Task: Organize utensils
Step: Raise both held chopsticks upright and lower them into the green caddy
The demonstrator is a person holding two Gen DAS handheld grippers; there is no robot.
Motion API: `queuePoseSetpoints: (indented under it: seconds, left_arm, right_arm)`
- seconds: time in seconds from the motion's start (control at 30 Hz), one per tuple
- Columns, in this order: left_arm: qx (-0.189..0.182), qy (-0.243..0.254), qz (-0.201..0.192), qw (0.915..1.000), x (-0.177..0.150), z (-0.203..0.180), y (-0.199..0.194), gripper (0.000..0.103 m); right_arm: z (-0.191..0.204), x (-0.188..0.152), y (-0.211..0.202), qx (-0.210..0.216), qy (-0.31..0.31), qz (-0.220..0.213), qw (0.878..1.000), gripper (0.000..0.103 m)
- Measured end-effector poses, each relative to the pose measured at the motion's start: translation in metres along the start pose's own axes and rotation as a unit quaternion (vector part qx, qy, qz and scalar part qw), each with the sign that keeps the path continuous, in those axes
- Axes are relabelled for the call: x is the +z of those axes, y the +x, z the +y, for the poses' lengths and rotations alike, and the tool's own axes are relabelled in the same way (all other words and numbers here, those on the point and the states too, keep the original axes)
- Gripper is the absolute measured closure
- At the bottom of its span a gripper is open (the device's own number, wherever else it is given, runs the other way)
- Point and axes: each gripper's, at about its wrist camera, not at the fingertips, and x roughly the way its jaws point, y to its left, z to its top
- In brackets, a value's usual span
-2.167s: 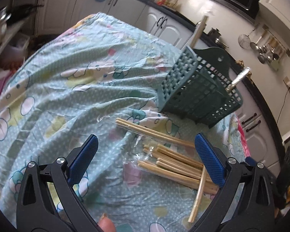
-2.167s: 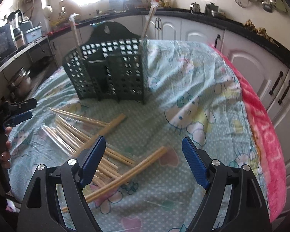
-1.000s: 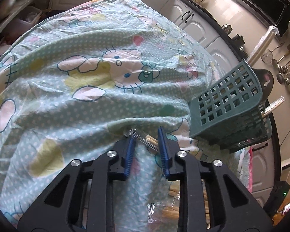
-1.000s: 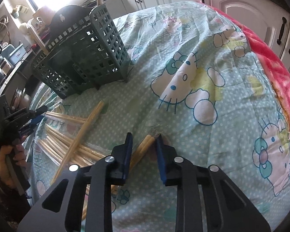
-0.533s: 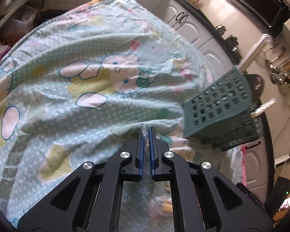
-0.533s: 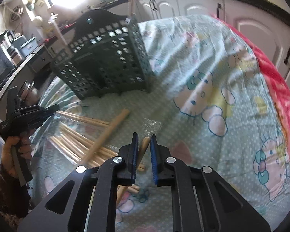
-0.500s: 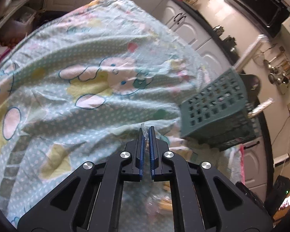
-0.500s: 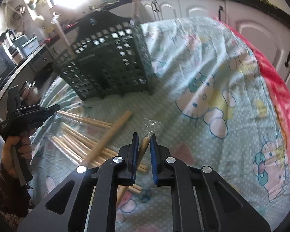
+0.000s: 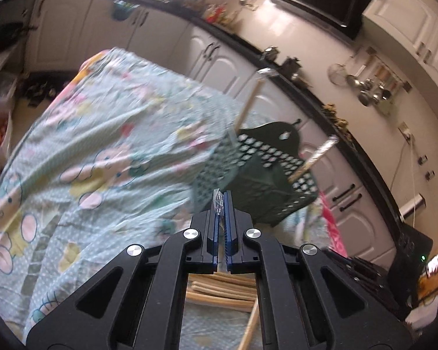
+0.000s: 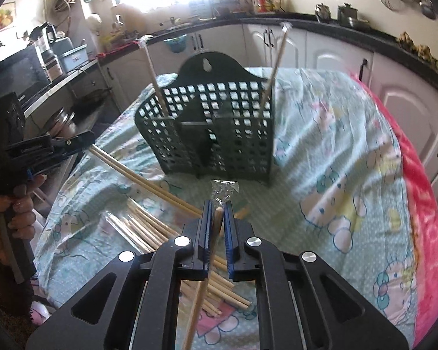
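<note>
— Both claws have come up off the cloth since a moment ago, each with a wrapped chopstick pair lifted clear of the pile.

— What sits under them?

— The desk (image 10: 350,157), covered by a pale green cartoon-print cloth (image 9: 108,145) with a pink blanket (image 10: 423,218) along one edge. Around it runs a kitchen: white cabinets (image 10: 329,52), a dark countertop, a microwave (image 9: 321,0), ladles hanging on the wall.

— And the left claw (image 9: 221,201)?

— Pinched together on the clear wrapper end of its left chopstick pair (image 10: 143,176), whose sticks slant down toward the pile in the right wrist view.

— The right claw (image 10: 217,213)?

— Clamped on its right chopstick pair (image 10: 207,265), wrapper tip poking out ahead of the blue pads, the stick hanging below.

— Where is the holder?

— The green basket (image 10: 219,134) stands upright just ahead of both claws, with two wrapped sticks already leaning in its outer compartments. Loose chopsticks (image 10: 148,230) lie on the cloth between basket and claws.
</note>
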Motion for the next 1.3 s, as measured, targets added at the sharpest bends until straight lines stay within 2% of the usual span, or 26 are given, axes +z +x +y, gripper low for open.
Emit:
queuePoseSetpoints:
  seconds: [0.4, 1.3]
  left_arm:
    - [-0.046, 0.059, -0.019, 0.997, 0.016, -0.052, -0.023, 0.103]
    - [-0.096, 0.129, -0.068, 0.9847, 0.054, -0.119, -0.047, 0.103]
  right_arm:
    - [0.021, 0.026, -0.02, 0.015, -0.032, -0.035, 0.999, 0.097]
    - [0.031, 0.082, -0.079, 0.022, -0.057, -0.137, 0.989, 0.097]
